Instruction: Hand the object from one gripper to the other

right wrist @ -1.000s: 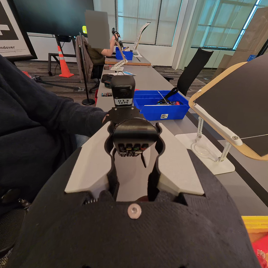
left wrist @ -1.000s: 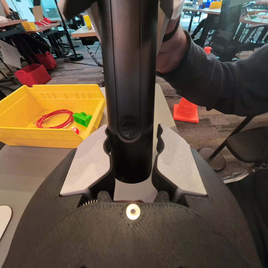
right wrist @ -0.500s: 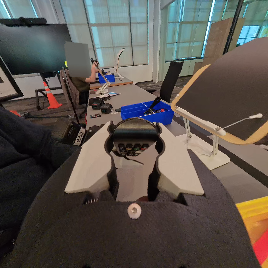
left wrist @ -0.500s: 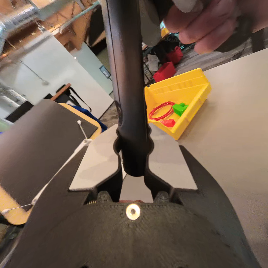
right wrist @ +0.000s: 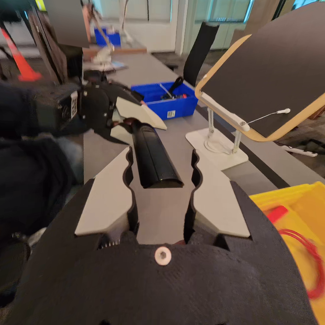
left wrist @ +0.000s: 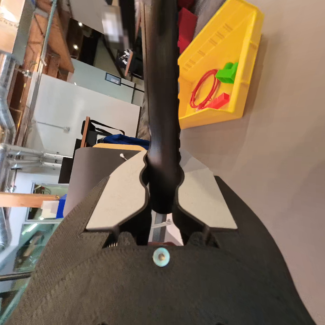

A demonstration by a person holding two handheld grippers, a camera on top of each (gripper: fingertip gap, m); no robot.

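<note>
Left gripper (right wrist: 140,121) clamped one end of the long black plastic remote control (right wrist: 154,163); its long axis ran toward the right gripper (right wrist: 161,177), free end between those spread, non-touching jaws.

1. The top of the remote (left wrist: 161,88) runs off the upper edge of the left wrist view, and that part is blurry.
2. In the right wrist view, the far end of the remote is hidden inside the left gripper (right wrist: 140,121).
3. The yellow bin (right wrist: 274,195) is cut off by the right edge there.
4. The red wire (right wrist: 314,263) in it is smeared.
5. The orange cone (right wrist: 21,59) and the far desk are blurry.
</note>
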